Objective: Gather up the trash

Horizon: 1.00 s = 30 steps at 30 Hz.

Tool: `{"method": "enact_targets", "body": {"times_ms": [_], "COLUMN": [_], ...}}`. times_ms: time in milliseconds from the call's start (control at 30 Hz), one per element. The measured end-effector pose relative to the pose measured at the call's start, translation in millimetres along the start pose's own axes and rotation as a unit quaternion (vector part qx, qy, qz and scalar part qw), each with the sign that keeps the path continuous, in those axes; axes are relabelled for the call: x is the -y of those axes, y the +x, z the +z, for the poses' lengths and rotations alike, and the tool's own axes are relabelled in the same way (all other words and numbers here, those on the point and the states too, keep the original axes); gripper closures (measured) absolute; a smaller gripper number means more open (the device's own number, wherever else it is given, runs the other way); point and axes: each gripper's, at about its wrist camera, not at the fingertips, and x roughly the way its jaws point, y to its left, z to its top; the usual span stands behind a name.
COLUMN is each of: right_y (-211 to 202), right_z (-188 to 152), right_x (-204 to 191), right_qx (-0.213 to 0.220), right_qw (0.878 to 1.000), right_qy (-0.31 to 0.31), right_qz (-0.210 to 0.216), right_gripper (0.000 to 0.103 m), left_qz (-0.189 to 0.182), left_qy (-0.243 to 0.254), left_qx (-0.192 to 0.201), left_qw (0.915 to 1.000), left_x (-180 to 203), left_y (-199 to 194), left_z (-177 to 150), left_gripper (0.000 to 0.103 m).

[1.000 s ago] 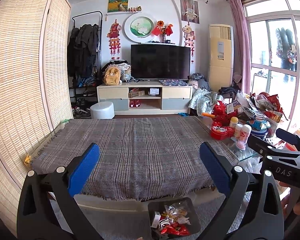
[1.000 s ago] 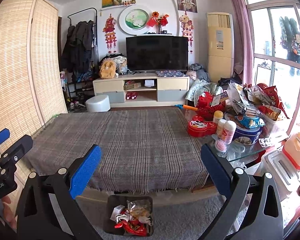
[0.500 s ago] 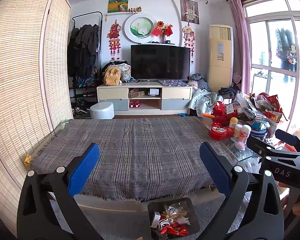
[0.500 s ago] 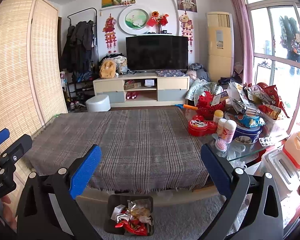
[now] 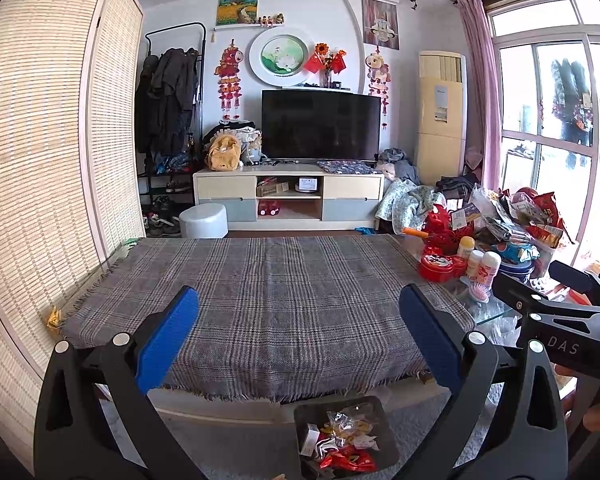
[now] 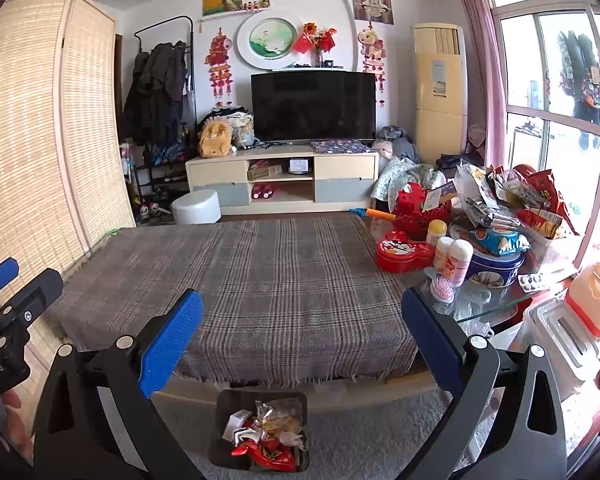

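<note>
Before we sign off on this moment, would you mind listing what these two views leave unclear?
- Bin: left view, near edge cut by the frame; right view, its corner sits behind the right claw.
- Wrappers: too small to identify.
- Floor under the table: hidden by the cloth.
- Left claw: open, empty.

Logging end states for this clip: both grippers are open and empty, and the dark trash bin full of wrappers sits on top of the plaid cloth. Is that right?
Not quite. The trash bin sits on the grey carpet below the near edge of the plaid cloth, not on it; the right wrist view shows this. The left gripper and right gripper are indeed open and empty.
</note>
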Motion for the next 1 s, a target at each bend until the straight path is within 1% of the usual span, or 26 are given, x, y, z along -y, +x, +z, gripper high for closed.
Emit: {"method": "enact_targets", "body": {"times_ms": [767, 1000], "right_y": [-1.3, -0.9], "right_z": [-2.4, -4.2], "right_x": [-1.6, -7.9], "right_qx": [0.000, -0.001], "right_qw": [1.000, 1.000], "right_qy": [0.003, 0.001], "right_qz": [0.002, 0.006], "right_gripper": [0.003, 0.003], "left_qz": [0.006, 0.007], "left_qy": [0.001, 0.001], "left_qx": [-0.001, -0.002], "left_qw": [1.0000, 1.0000], "left_x": [0.3, -0.8], "left_y": [-1.6, -1.6], "left_z": [1.5, 0.9], "left_gripper": [0.008, 0.008]}}
